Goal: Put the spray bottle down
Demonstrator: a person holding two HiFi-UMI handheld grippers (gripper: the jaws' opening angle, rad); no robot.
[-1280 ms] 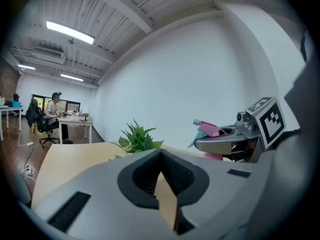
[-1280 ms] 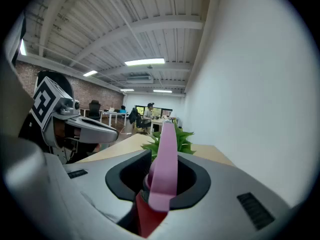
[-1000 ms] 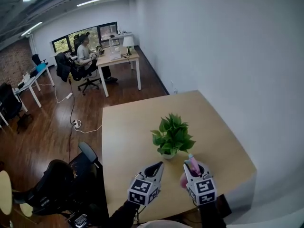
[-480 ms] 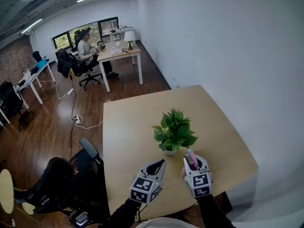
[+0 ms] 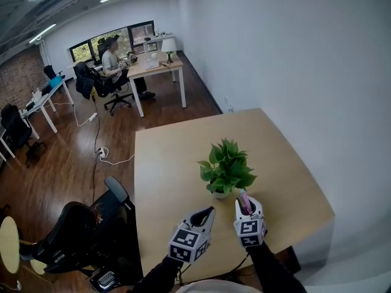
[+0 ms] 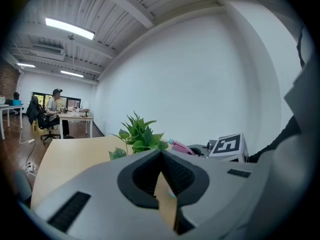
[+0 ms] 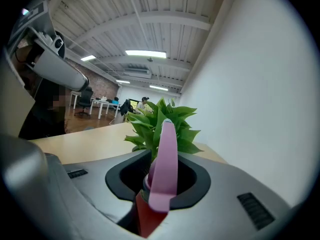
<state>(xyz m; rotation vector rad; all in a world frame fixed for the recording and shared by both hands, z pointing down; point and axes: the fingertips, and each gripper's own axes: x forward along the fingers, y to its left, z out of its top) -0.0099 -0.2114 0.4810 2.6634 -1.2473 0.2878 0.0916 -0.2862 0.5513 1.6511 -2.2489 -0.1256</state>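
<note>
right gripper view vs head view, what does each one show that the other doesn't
Only the right gripper view: the right tongs closed on the spray bottle, its pink trigger upright between the jaws. Only the head view: the left tongs alongside, a black office chair left of the table, a cable on the floor. Both: the potted plant, the light wooden table and a distant seated person.

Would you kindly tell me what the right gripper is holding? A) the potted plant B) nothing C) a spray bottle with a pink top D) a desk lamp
C: in the right gripper view, the right gripper is closed on the spray bottle, its pink top rising between the jaws in front of the potted plant.
</note>
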